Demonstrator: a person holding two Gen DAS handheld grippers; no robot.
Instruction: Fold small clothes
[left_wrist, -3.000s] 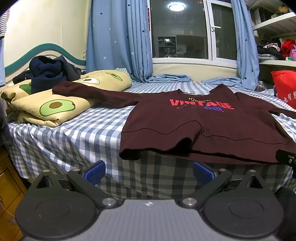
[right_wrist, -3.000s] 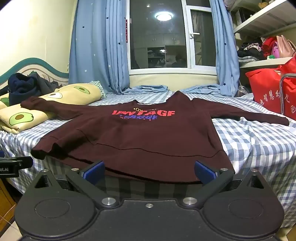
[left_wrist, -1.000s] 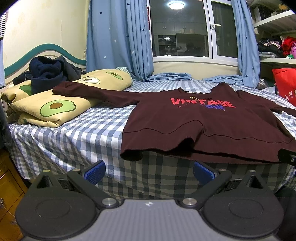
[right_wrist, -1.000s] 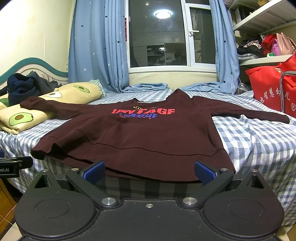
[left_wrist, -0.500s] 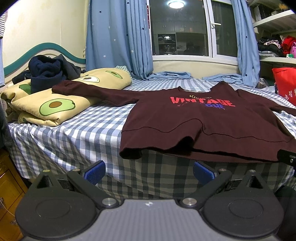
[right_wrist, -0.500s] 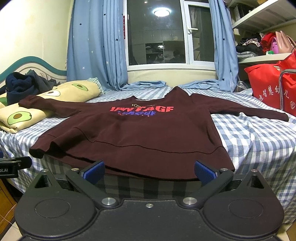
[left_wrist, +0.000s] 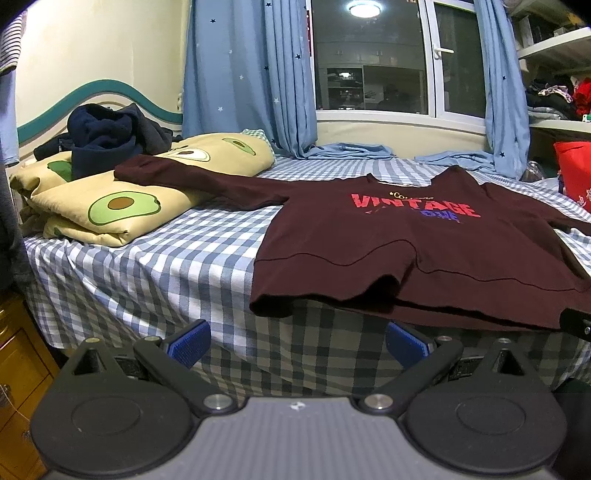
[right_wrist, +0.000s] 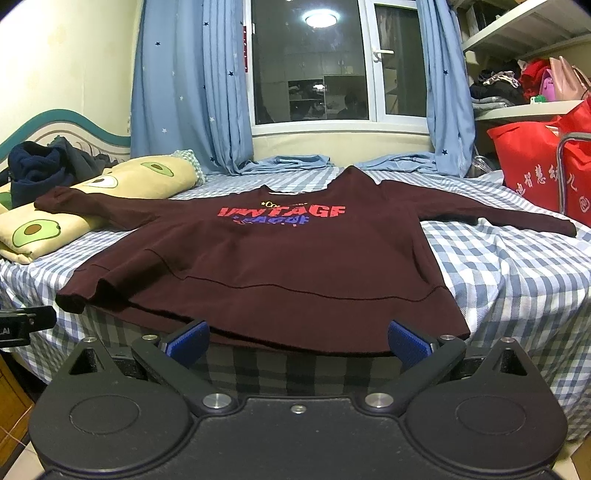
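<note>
The left gripper is spread wide, empty, below the bed's near edge. The right gripper is likewise spread and empty, just short of the sweatshirt's hem, which overhangs that edge. In the left view the sweatshirt's right sleeve is cut off; its second print line is hard to read. A pillow lies under the left sleeve, dark clothes behind it; a red bag stands right. The sweatshirt lies flat, print up, collar toward the window, sleeves stretched sideways.

Warm ceiling-lamp glare, sharp focus, fisheye-bent edges.
</note>
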